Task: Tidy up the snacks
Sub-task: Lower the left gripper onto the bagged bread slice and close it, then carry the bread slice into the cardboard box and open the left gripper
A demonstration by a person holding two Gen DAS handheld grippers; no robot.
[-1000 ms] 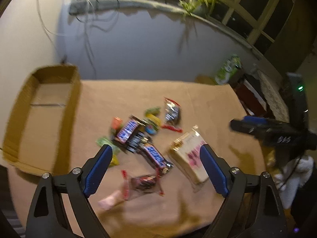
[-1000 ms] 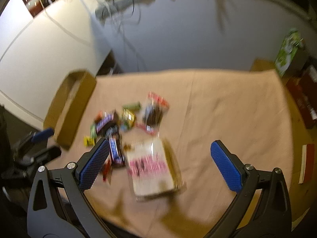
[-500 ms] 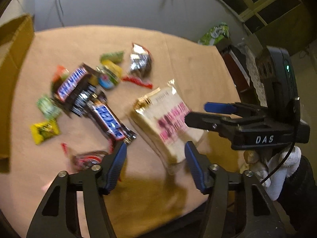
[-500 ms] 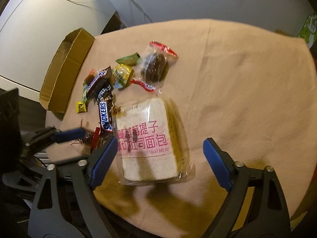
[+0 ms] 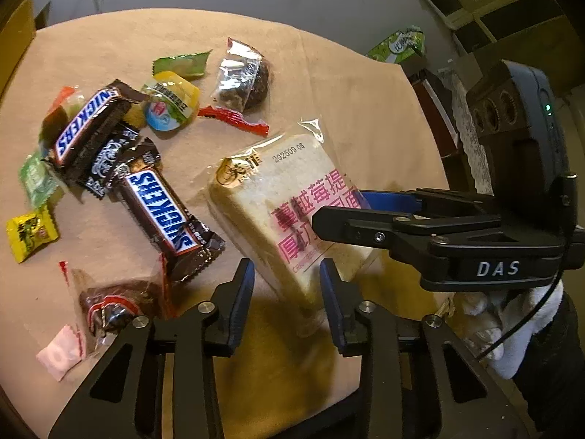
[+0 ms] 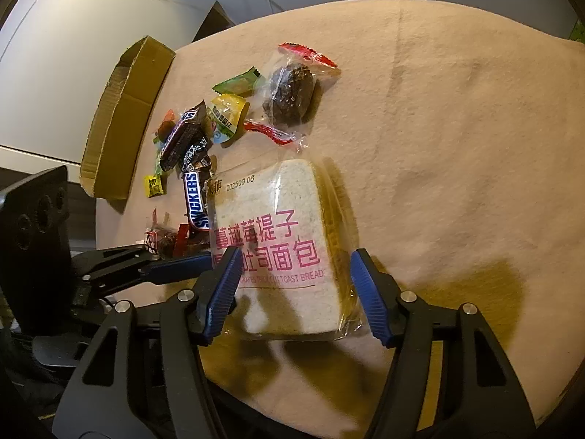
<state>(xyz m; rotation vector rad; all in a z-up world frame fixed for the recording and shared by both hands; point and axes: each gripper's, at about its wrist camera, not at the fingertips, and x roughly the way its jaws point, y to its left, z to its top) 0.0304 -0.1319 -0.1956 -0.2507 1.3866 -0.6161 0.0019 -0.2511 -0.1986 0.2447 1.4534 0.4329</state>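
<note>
The step in hand was the pickup of the bagged toast bread, which lay flat on the cloth-covered desk and served as the landmark for everything else. The right hand-held gripper straddled the bread's near end, its blue pads spread on either side of the bag and not yet pressing it as far as the right wrist view showed. The left hand-held gripper sat at another edge of the same bag, its fingers partly spread with a corner of the bag between them; whether they touched the plastic could not be told.

Beyond the bread, away from the right gripper, lay a wrapped dark cake. Just beside the bread, on the side facing the cardboard box, lay a Snickers bar, with a second Snickers bar and small candies farther toward the box. The box stood well apart from the bread at the desk's edge.

The next move probably called for closing the right pads gently on the soft loaf, then lifting it clear and carrying it toward the box, if that was the destination.
</note>
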